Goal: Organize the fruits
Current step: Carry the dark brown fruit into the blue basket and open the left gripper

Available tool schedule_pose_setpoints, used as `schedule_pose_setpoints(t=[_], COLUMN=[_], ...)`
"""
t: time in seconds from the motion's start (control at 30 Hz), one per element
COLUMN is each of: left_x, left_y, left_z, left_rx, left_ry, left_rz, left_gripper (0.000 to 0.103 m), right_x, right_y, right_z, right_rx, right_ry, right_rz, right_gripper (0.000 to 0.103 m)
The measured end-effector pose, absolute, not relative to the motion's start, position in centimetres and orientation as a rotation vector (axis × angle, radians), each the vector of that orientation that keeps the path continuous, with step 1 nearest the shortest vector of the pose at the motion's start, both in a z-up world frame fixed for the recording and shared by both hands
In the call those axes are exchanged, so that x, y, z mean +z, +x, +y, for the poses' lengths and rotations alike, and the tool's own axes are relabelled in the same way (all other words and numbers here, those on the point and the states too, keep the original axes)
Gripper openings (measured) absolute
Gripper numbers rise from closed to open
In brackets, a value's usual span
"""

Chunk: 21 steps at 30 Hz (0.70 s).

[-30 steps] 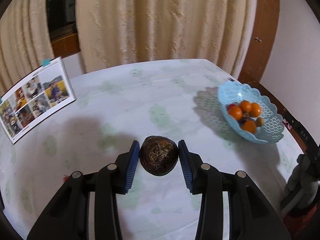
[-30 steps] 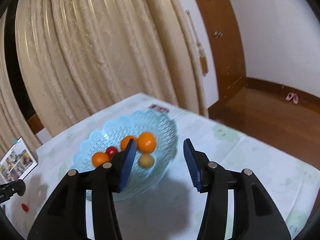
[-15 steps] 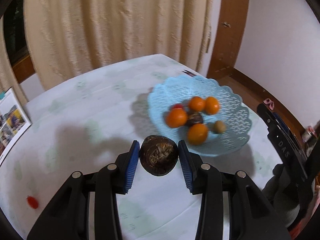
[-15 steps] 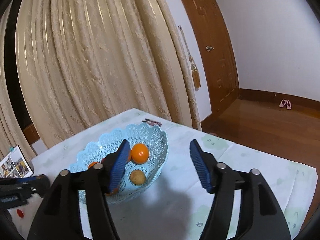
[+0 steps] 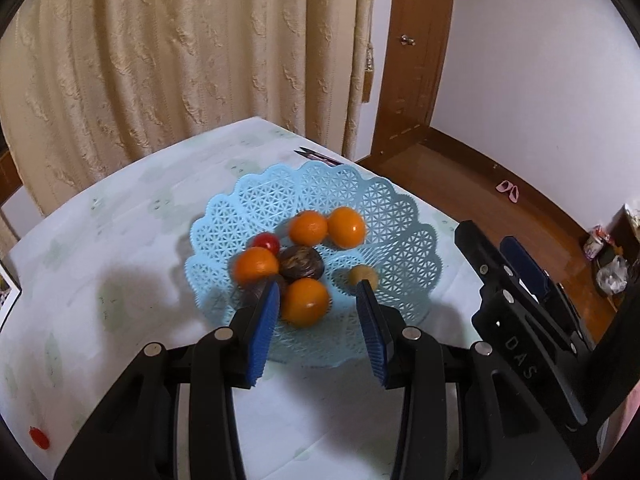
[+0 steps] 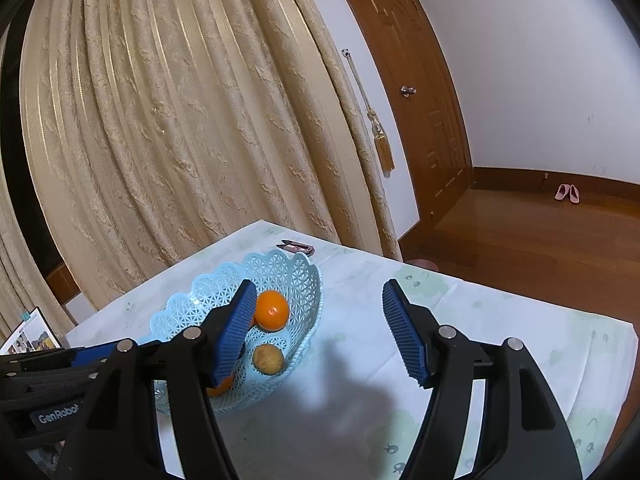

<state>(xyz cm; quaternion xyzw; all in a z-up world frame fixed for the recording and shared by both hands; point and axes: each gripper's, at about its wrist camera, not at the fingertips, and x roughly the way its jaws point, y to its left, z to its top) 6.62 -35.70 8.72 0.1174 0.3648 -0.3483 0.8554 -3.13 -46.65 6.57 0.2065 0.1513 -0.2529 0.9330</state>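
Evidently the sorting is nearly finished: the blue lattice basket point(image 5: 312, 172), standing toward the far right corner of the table point(image 5: 160, 200), already holds four oranges point(image 5: 306, 302), a dark brown fruit point(image 5: 301, 262), a cherry tomato point(image 5: 267, 242) and a small tan fruit point(image 5: 362, 276). The left gripper point(image 5: 318, 285) hangs over the basket's near rim with its blue pads apart and nothing pinched between them; something dark and blurred shows just behind its left pad, and what it is cannot be told. The right gripper point(image 6: 320, 286), beside the basket, has just been opening and is empty. One small red fruit point(image 5: 39, 438) lies alone near the table's near left edge, probably the last piece left to gather.
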Motion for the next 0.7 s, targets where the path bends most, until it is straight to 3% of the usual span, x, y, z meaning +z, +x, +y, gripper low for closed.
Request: schedule_pose_setpoints(t=[0.23, 0.47, 0.7], left_x=[9.5, 10.5, 10.7], left_y=[7.9, 8.4, 8.5], left_z=[-33.4, -30.4, -27.5], left_rx=[-0.679, -0.619, -0.565], left_ry=[0.199, 0.167, 0.149], left_rz=[0.771, 0.77, 0.801], left_gripper=[0.043, 0.07, 0.072], right_x=[6.5, 6.5, 6.5], right_y=[-3.2, -3.1, -3.1], right_z=[-46.7, -46.5, -46.4], right_rx=[-0.521, -0.531, -0.544], right_ry=[0.435, 0.429, 0.429], right_rz=[0.309, 0.313, 0.306], right_gripper=[0.067, 0.068, 0.073])
